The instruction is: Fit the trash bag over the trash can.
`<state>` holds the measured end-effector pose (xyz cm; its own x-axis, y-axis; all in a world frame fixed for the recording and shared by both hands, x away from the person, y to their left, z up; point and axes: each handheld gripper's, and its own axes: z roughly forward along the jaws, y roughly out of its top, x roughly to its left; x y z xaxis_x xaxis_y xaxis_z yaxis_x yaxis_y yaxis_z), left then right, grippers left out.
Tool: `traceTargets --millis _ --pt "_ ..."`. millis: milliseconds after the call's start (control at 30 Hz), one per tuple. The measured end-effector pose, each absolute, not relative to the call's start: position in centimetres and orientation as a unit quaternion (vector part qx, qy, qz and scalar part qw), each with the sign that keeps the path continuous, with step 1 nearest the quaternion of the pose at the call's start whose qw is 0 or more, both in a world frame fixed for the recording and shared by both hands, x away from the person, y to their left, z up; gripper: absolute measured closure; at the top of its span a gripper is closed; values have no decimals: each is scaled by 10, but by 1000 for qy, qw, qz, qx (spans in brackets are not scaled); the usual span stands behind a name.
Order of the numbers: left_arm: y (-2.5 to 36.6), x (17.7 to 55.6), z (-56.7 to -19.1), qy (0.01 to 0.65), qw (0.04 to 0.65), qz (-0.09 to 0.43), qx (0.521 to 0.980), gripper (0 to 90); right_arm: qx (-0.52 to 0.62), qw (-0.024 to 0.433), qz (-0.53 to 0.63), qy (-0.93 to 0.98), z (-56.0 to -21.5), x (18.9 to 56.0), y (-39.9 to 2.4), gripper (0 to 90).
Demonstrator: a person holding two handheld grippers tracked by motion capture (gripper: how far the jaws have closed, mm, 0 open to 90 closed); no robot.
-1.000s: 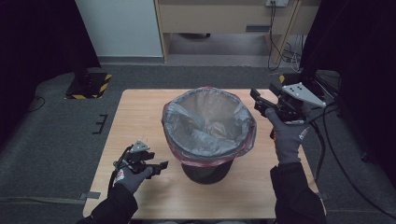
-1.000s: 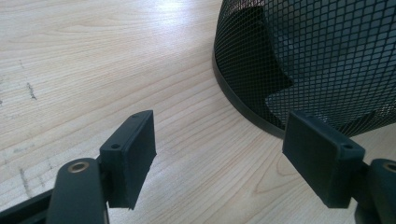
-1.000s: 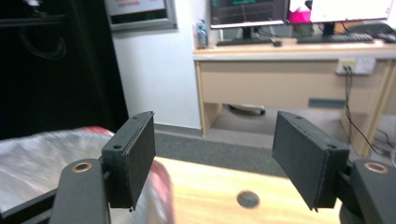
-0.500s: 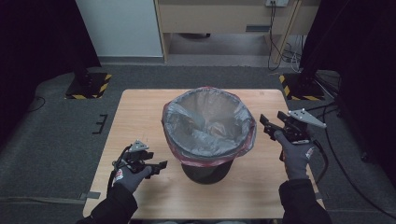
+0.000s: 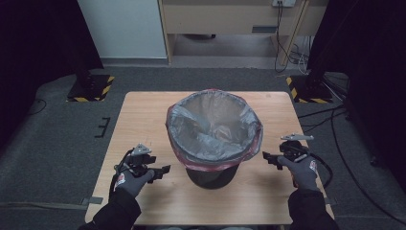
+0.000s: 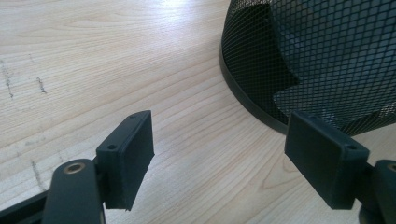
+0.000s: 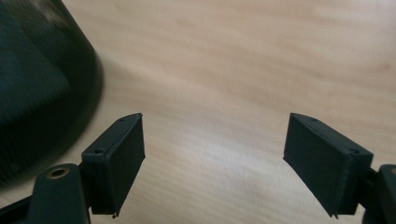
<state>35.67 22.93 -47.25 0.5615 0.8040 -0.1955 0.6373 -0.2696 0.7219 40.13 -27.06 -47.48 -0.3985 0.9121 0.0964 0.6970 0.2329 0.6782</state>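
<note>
A black mesh waste bin [image 5: 210,173] stands mid-table, lined with a grey bag [image 5: 213,127] whose pink edge folds over the rim. My left gripper [image 5: 165,168] rests low at the bin's left, open and empty; in the left gripper view [image 6: 219,140] the mesh wall [image 6: 327,56] lies just past its jaws. My right gripper [image 5: 267,158] is low at the bin's right, its jaws pointing toward the bin. They have just been opening, with nothing between them. The right gripper view [image 7: 215,140] shows bare wood ahead and the bin [image 7: 32,79] at left.
The wooden table [image 5: 143,115] has bare surface on both sides of the bin. Dark stands with yellow-black striped bases [image 5: 91,88] [image 5: 311,91] sit on the grey floor behind it. Cables [image 5: 335,115] run along the floor at right.
My right gripper has come down from about the bin's rim height to just above the tabletop beside the bin. My left gripper has stayed put.
</note>
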Motion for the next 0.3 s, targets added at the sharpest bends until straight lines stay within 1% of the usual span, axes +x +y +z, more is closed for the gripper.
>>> traceTargets --millis 133,300 --pt "237 361 -477 466 385 106 789 228 516 154 295 789 -489 402 -277 184" --pt "250 367 -487 486 363 106 788 212 520 149 279 794 -497 401 -287 163"
